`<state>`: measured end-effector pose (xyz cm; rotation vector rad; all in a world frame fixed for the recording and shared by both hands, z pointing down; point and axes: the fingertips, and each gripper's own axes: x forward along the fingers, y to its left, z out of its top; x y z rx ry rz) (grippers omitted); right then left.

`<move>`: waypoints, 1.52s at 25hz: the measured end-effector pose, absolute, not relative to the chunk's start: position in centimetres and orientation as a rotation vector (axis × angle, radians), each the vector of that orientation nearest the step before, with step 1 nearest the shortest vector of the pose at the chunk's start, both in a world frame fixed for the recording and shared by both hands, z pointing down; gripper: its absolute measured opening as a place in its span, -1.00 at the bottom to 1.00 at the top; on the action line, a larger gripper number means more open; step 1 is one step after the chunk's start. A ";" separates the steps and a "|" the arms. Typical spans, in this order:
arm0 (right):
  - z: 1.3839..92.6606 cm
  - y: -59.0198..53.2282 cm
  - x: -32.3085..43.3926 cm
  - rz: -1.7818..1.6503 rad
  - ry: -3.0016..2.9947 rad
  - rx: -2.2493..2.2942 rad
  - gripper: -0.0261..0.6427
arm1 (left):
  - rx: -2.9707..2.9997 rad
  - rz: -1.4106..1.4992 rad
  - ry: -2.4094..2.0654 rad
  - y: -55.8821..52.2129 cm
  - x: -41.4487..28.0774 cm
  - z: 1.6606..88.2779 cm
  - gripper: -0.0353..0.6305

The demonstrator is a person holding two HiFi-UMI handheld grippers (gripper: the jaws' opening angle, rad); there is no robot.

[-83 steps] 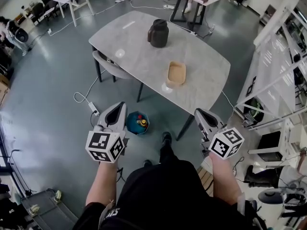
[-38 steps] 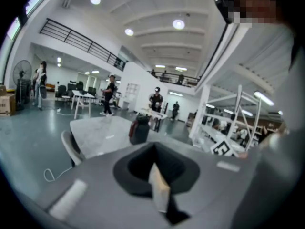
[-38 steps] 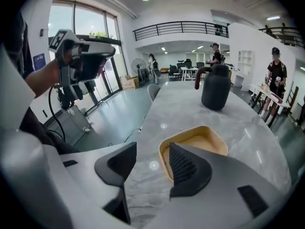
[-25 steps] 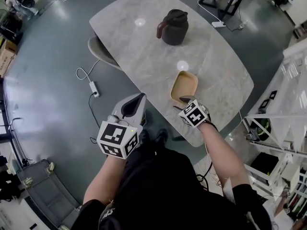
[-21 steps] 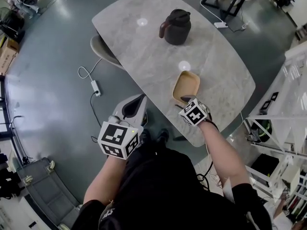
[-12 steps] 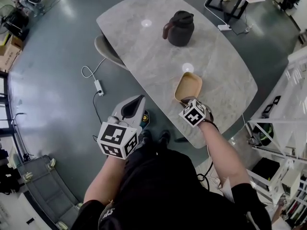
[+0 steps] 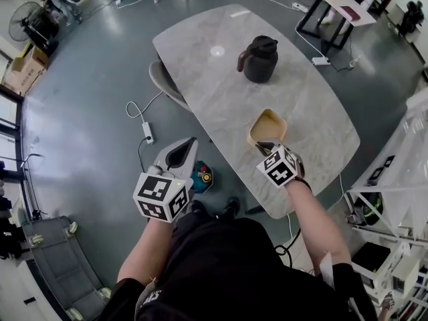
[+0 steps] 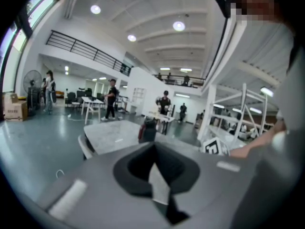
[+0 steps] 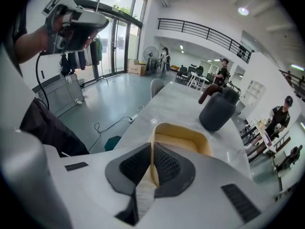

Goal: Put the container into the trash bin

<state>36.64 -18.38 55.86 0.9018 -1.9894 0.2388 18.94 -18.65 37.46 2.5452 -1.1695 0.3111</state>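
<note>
The container (image 7: 267,126), a shallow tan tub with nothing in it, is over the near end of the table (image 7: 221,79), close to its right-hand edge. The right gripper (image 7: 265,146) reaches in over the table's near edge, tipped steeply down. Its jaws are closing, and in the right gripper view the container's (image 9: 183,137) near wall stands between the two dark pads (image 9: 167,163), pinched there with hardly any gap. Whether the tub's base is clear of the table cannot be told. A dark jug (image 7: 259,59) stands upright further along the table, near its middle and well apart from the container. The left gripper (image 7: 189,144) is off the table's near left edge, over the floor and pointing nearly level. The left gripper view shows its tips (image 8: 155,149) together with nothing between them. The bin (image 7: 200,177), a small teal one with coloured bits inside, sits on the floor just off the table's near left side, beside the left gripper. A grey chair (image 7: 164,82) is pushed in at the table's left side.
</note>
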 end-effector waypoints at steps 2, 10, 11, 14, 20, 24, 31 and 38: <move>54.0 -18.3 36.4 0.212 -2.012 0.922 -0.88 | 2.535 0.291 -1.196 -18.8 17.8 37.0 -0.87; 48.9 -16.9 33.3 0.176 -2.078 1.000 -0.88 | 2.533 0.213 -1.276 -19.1 11.7 35.1 -0.87; 48.3 -17.0 32.3 0.173 -2.087 1.011 -0.88 | 2.532 0.213 -1.280 -19.1 10.6 35.0 -0.87; 45.8 -17.7 28.3 0.142 -2.131 1.052 -0.88 | 2.535 0.224 -1.282 -18.8 6.8 34.6 -0.87; 42.7 -17.4 16.9 0.060 -2.202 1.021 -0.88 | 2.535 0.224 -1.316 -17.7 -2.5 34.1 -0.87; 43.5 -15.7 10.3 0.048 -2.202 0.948 -0.88 | 2.522 0.217 -1.317 -17.0 -7.7 34.8 -0.87; 46.7 -13.0 2.2 0.120 -2.183 0.871 -0.88 | 2.469 0.240 -1.263 -16.1 -13.3 38.1 -0.87; 53.5 -11.5 -0.3 0.216 -2.144 0.752 -0.88 | 2.391 0.306 -1.216 -17.4 -13.7 44.4 -0.87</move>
